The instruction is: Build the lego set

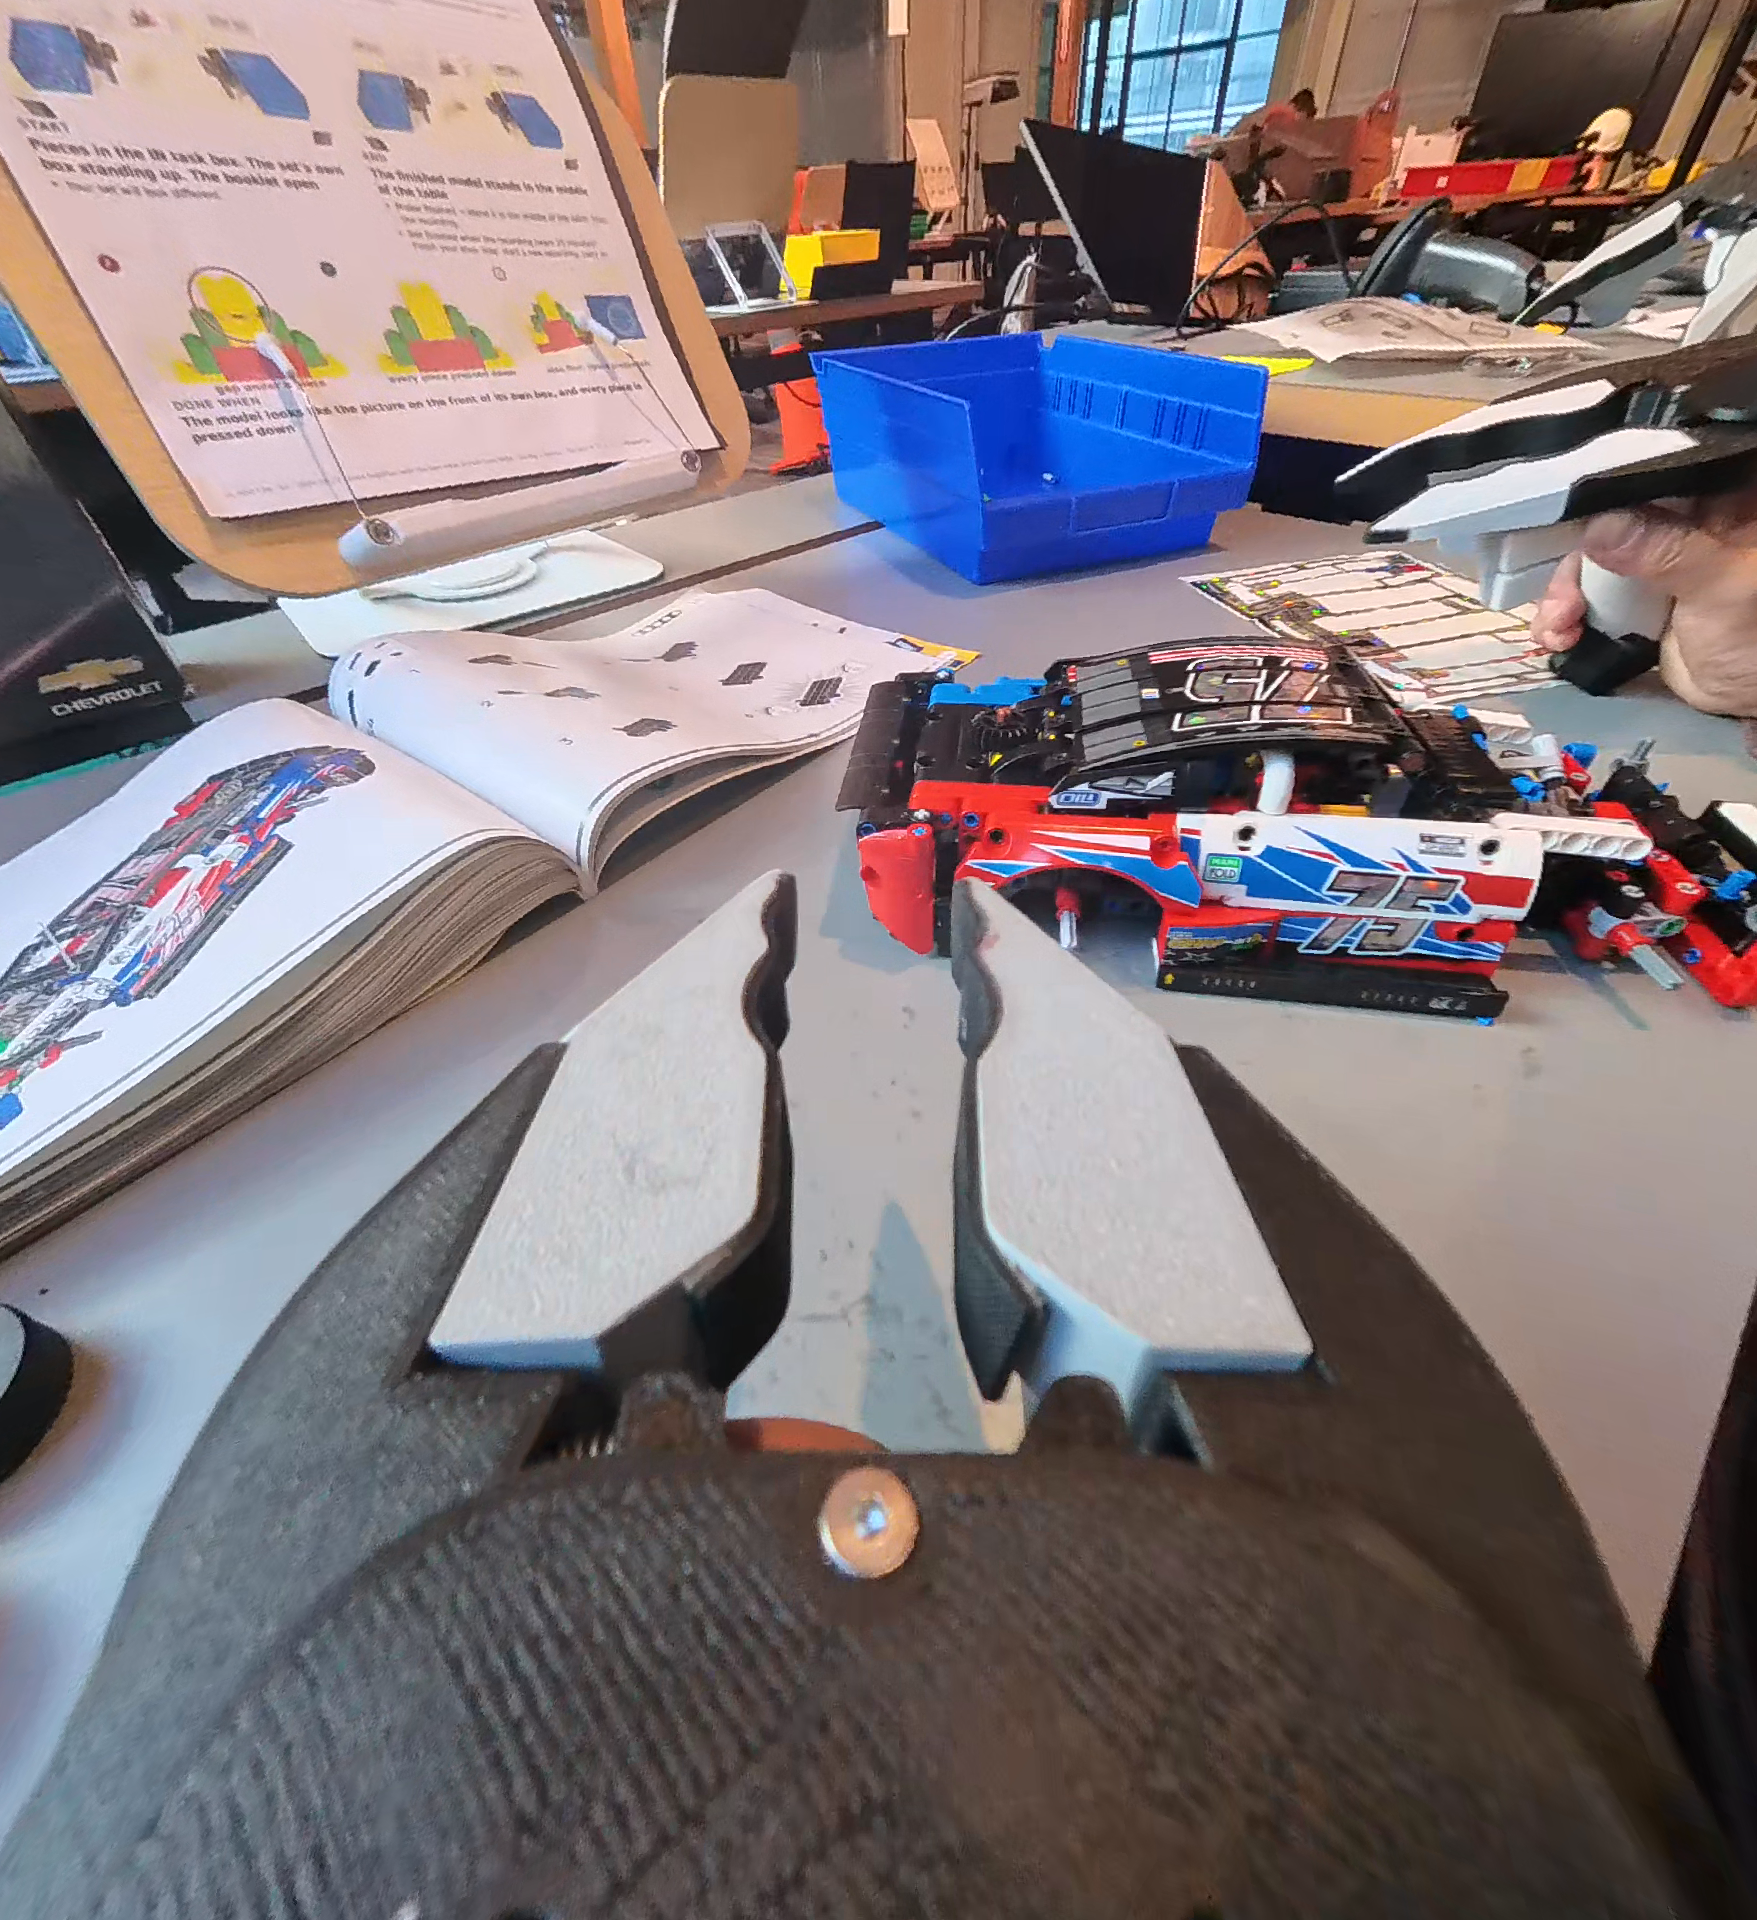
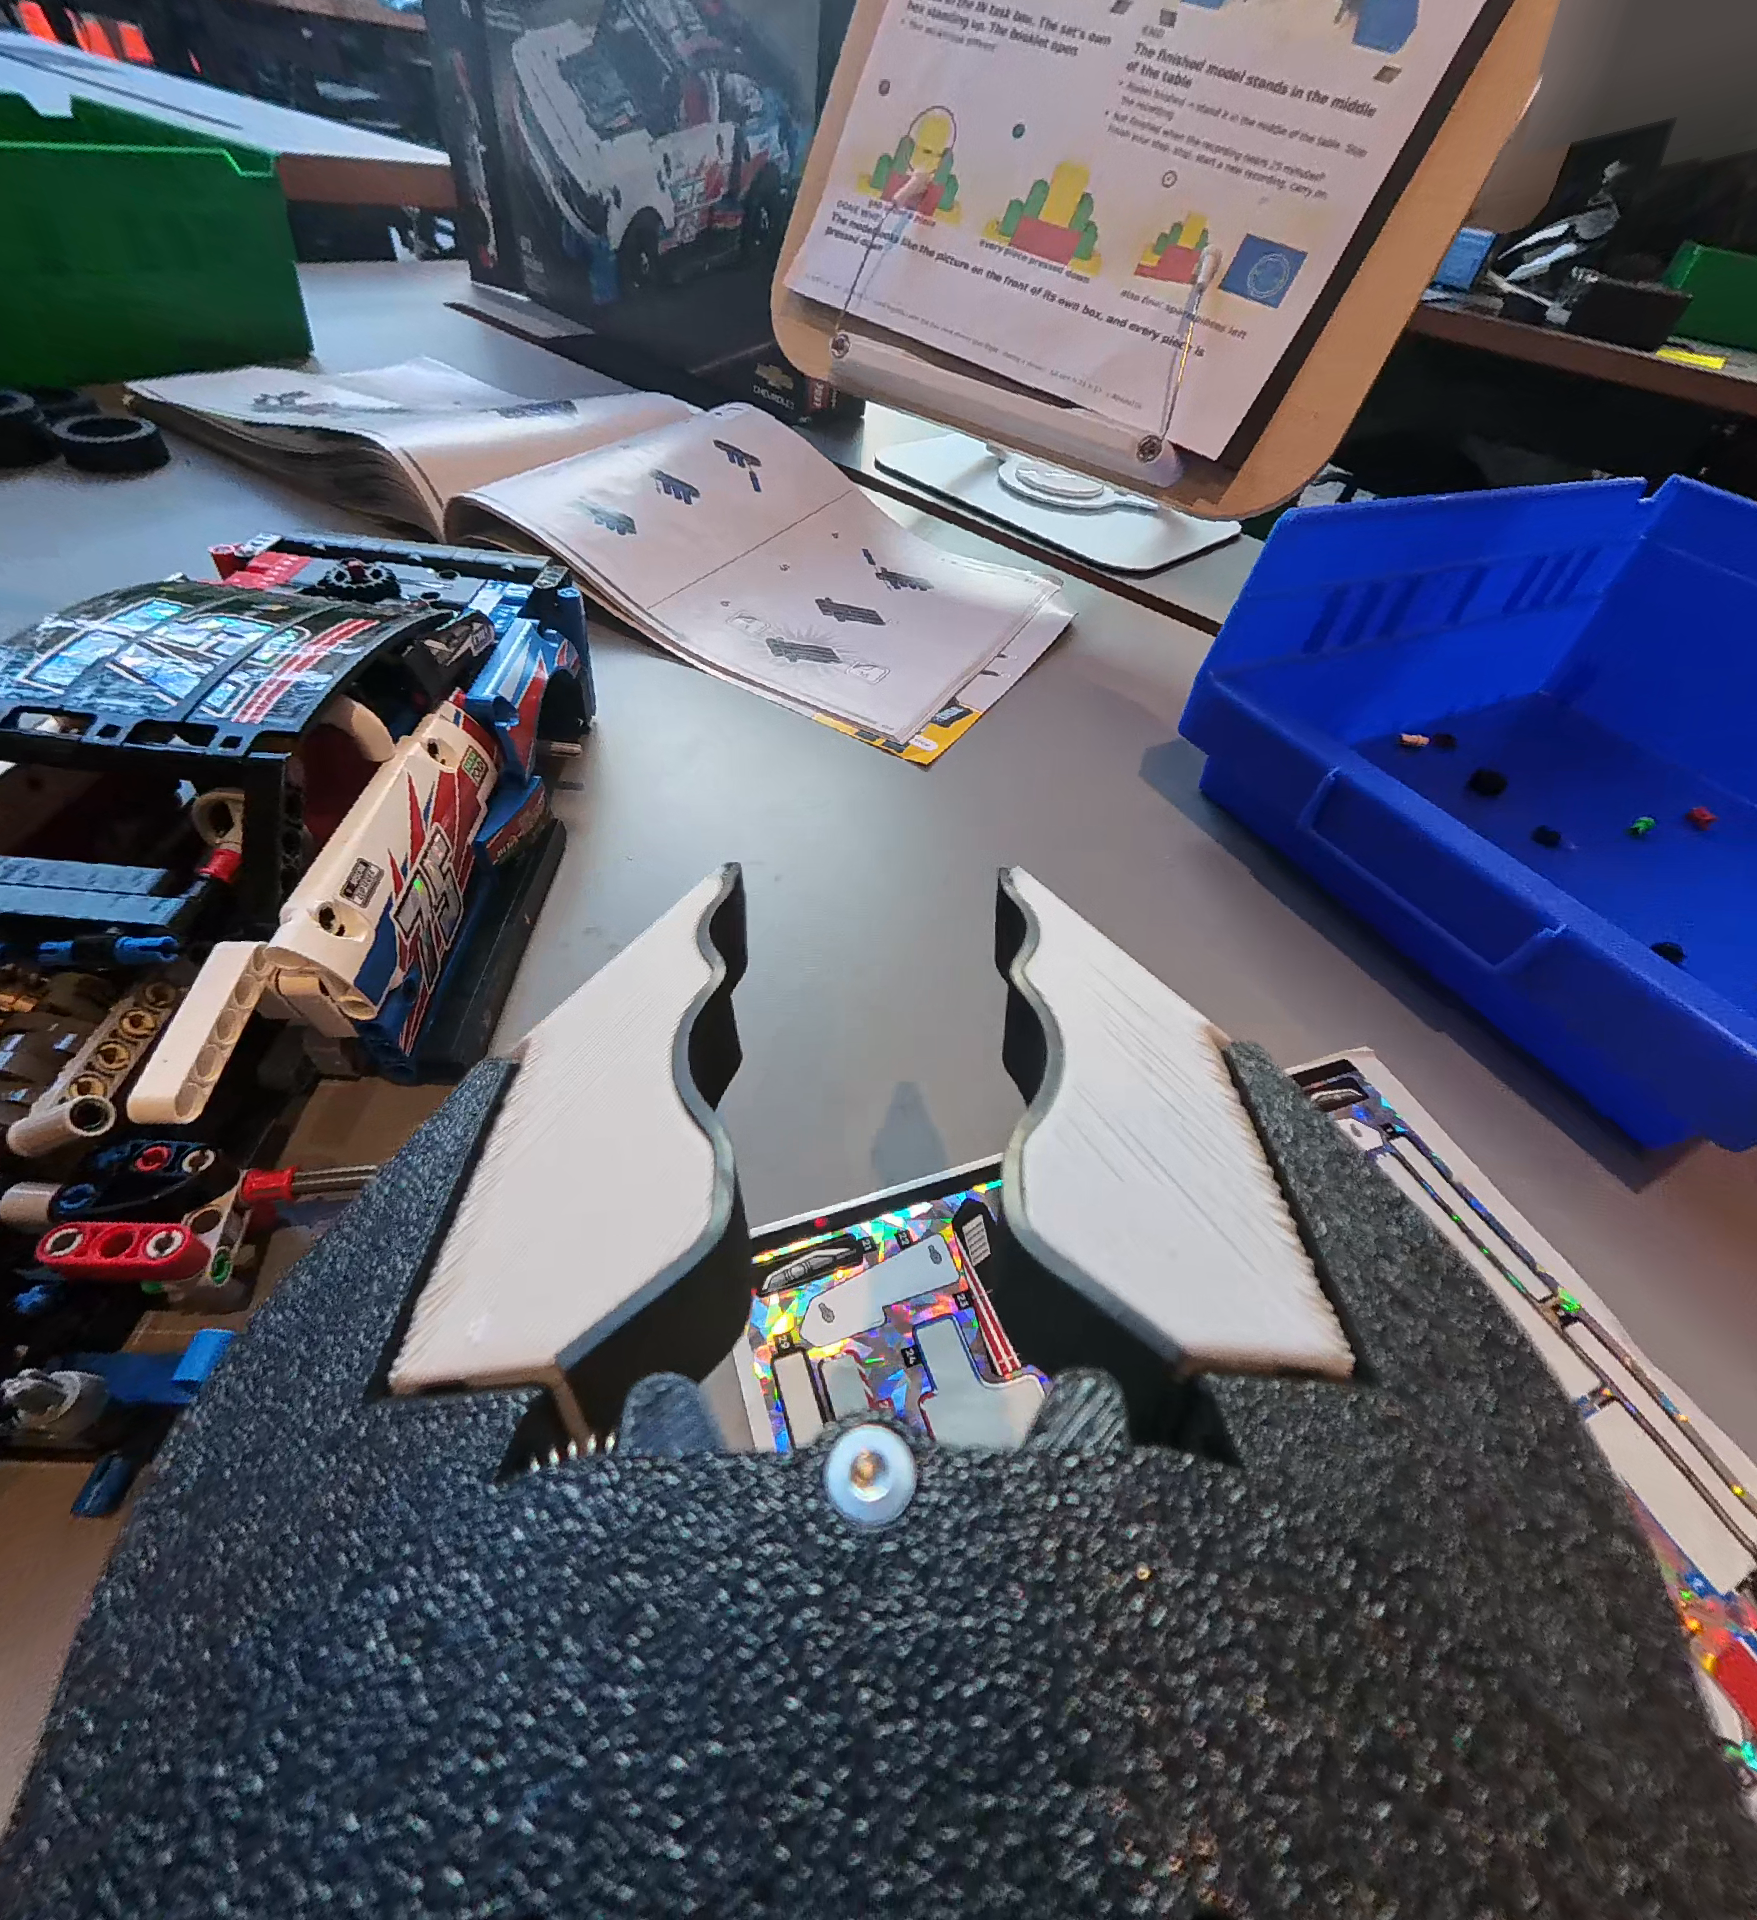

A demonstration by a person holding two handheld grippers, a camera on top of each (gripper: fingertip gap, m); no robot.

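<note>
One lego car [image 1: 1269,831], one blue bin [image 2: 1539,790], both grippers' fingers [image 1: 676,1091] parted, empty

Your lego car [image 1: 1269,831] sits flat on the grey table [image 1: 1269,1195], just beside the open booklet [image 1: 438,790]. It is red, white and blue with a black roof. It has no wheels on, and its front end is bare beams and pins. A few tiny pieces [image 2: 1638,826] lie in the blue bin [image 2: 1425,810] behind the car.

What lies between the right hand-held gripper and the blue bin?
In the right wrist view, only bare grey table separates the right hand-held gripper from the blue bin.
</note>
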